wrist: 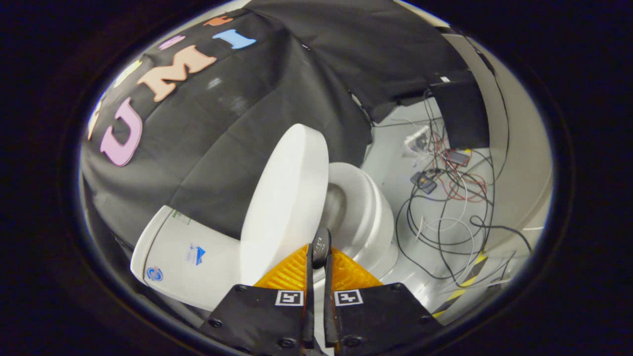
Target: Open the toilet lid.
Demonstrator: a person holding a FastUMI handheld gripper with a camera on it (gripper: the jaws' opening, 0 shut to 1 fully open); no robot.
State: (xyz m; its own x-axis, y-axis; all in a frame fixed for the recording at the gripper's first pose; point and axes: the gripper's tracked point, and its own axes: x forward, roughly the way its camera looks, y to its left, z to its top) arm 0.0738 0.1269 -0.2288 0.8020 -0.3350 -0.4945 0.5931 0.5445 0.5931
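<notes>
Clearly raised, the white lid [287,198] sits in the pinched claw [320,247].

gripper view: riding on the gripper [319,249], looking forward along its two fingers | tilting sideways | sitting close to the raised white plastic toilet lid [284,198] | facing the black cloth wall [207,138] beyond

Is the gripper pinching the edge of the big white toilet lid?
Touching. In the gripper view the gripper has its fingers nearly closed on the rim of the raised white plastic toilet lid, with no gap showing on either side.
</notes>
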